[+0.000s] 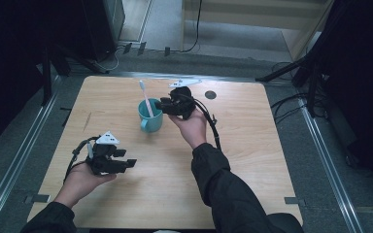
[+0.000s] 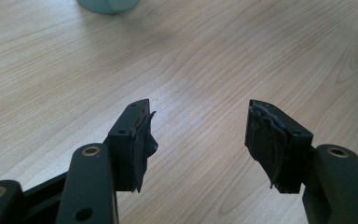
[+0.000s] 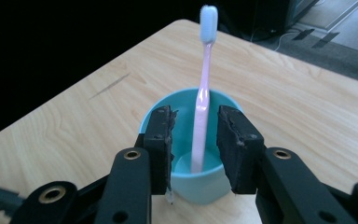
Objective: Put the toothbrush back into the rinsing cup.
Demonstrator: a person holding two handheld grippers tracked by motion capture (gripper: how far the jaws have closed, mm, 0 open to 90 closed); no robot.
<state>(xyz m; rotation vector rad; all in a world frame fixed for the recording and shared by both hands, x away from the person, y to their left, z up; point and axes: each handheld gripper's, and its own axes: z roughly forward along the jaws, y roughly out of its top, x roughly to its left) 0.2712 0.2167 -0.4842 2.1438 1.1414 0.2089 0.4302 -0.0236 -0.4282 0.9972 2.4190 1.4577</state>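
My right jaws: closest to the lens in the right gripper view, my right gripper (image 3: 195, 140) has its two black jaws parted, one on each side of the toothbrush handle, with a gap showing on both sides. The pads do not press on it; they are released.
Toothbrush (image 3: 202, 100): pink handle, white head upward, standing in the cup and leaning against the far part of its rim. In the high view the toothbrush (image 1: 145, 98) tilts up and toward the left far corner of the table.
Cup (image 3: 182, 135): teal, upright, open top, its base on the wood. From above, the cup (image 1: 150, 116) sits near the middle of the table, toward the far side, with a handle facing the near side.
My right hand: the right gripper (image 1: 161, 104) is just right of the cup's rim, jaws pointing left at it.
My left jaws: the left gripper (image 2: 198, 135) is spread wide over bare wood, nothing between the pads.
My left hand: the left gripper (image 1: 126, 158) is near the table's near left part, well apart from the cup.
Table (image 1: 252, 145): light wood, with a dark round hole near the far right.
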